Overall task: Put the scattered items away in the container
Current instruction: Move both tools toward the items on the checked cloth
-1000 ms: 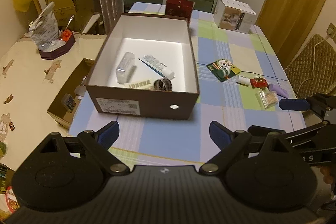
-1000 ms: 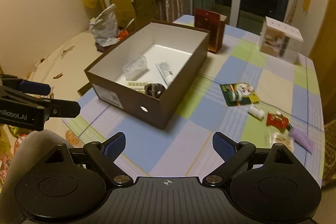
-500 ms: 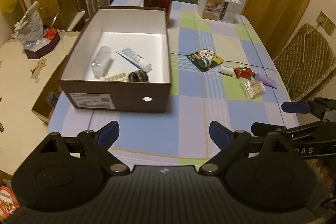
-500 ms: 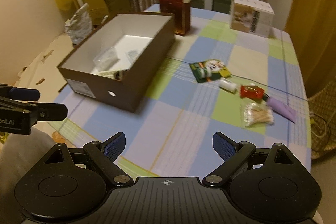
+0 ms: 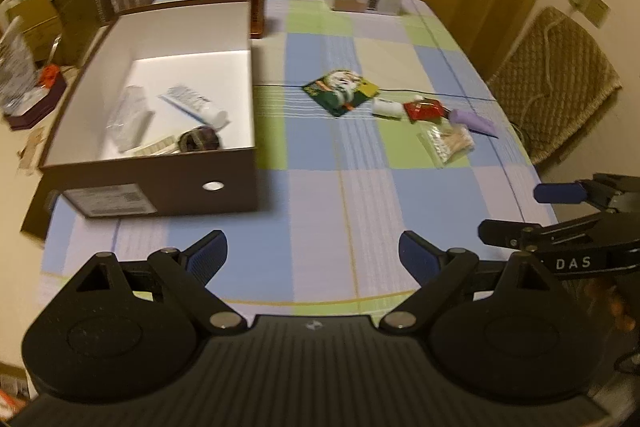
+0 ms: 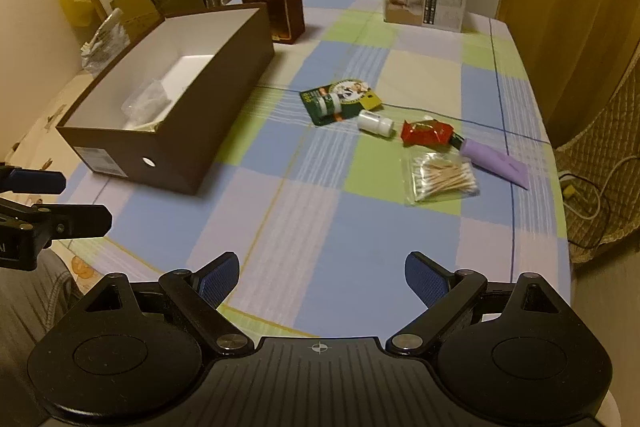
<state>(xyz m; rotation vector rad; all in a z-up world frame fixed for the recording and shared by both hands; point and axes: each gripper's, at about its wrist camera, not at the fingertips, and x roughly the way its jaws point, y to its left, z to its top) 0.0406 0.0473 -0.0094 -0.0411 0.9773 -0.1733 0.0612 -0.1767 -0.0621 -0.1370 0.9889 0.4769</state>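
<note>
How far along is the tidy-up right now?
Partly done: the shoebox already holds a toothpaste tube, a clear packet and other small bits. Nothing is in hand; left gripper and right gripper are open. Still out: green card, white bottle, red packet, purple tube, cotton swabs.

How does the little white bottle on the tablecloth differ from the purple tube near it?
The white bottle is short and stubby; the purple tube is longer and flattens toward one end. The bottle lies beside the green card; the tube lies past the red packet, nearer the table's edge. Both lie on their sides, outside the brown box.
</note>
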